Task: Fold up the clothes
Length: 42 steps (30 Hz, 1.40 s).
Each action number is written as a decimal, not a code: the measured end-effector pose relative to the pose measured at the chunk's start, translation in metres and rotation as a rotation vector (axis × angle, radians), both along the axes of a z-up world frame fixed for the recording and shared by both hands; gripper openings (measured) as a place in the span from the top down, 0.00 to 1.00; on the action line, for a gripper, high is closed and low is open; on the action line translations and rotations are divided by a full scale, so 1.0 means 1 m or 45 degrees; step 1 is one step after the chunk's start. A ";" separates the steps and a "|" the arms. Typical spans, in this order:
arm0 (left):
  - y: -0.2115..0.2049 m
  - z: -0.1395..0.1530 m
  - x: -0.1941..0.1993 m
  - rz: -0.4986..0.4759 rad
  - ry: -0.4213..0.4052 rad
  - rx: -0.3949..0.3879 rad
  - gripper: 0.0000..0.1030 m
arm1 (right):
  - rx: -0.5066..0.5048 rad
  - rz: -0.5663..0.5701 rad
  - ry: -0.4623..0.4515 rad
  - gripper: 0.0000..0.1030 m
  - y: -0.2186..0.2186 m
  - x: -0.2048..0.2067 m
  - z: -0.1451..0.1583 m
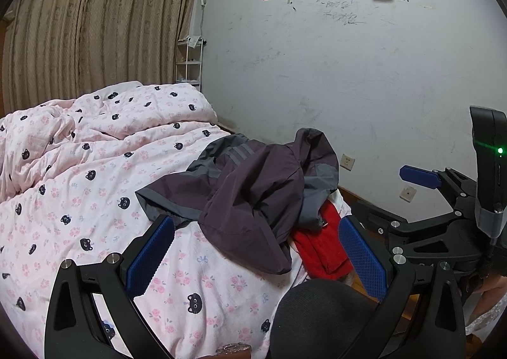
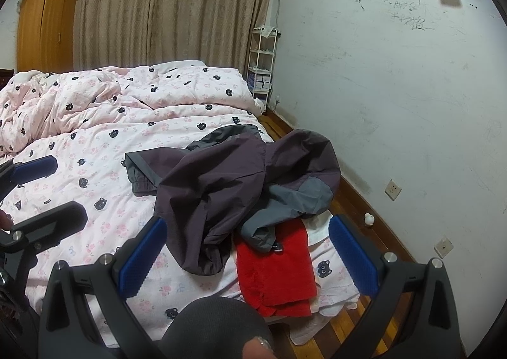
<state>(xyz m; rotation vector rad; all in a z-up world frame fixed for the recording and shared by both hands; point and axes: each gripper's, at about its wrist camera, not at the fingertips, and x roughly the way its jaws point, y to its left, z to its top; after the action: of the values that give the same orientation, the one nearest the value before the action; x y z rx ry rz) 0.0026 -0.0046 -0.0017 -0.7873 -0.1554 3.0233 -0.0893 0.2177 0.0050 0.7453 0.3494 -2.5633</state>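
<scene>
Both my grippers hang spread wide and empty, left gripper (image 1: 256,251) and right gripper (image 2: 247,257), short of the crumpled purple-grey jacket (image 2: 240,175) heaped over a red garment (image 2: 275,267) at the quilt's (image 1: 79,200) near corner. I'd pinch the jacket's hem corners and spread it flat first.

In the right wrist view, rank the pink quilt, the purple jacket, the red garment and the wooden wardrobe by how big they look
1. pink quilt
2. purple jacket
3. red garment and wooden wardrobe look about alike; the wardrobe stands much farther away and is partly hidden by the quilt, so I will not rank them.
</scene>
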 end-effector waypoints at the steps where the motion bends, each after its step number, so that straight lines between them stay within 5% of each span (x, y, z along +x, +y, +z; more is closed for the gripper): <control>1: 0.000 0.000 0.000 0.000 0.000 0.002 0.01 | 0.002 -0.001 0.000 0.00 0.000 0.000 0.000; 28: -0.002 0.000 -0.003 -0.019 -0.020 0.063 0.01 | 0.002 -0.009 -0.011 0.00 0.001 -0.003 -0.002; 42: -0.003 0.000 -0.006 0.025 -0.025 0.002 0.01 | 0.001 -0.014 -0.005 0.00 0.002 -0.002 -0.002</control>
<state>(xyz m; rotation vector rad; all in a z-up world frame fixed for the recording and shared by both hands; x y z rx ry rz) -0.0033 -0.0076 -0.0014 -0.8210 -0.1671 3.0344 -0.0914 0.2195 0.0029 0.7542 0.3465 -2.5721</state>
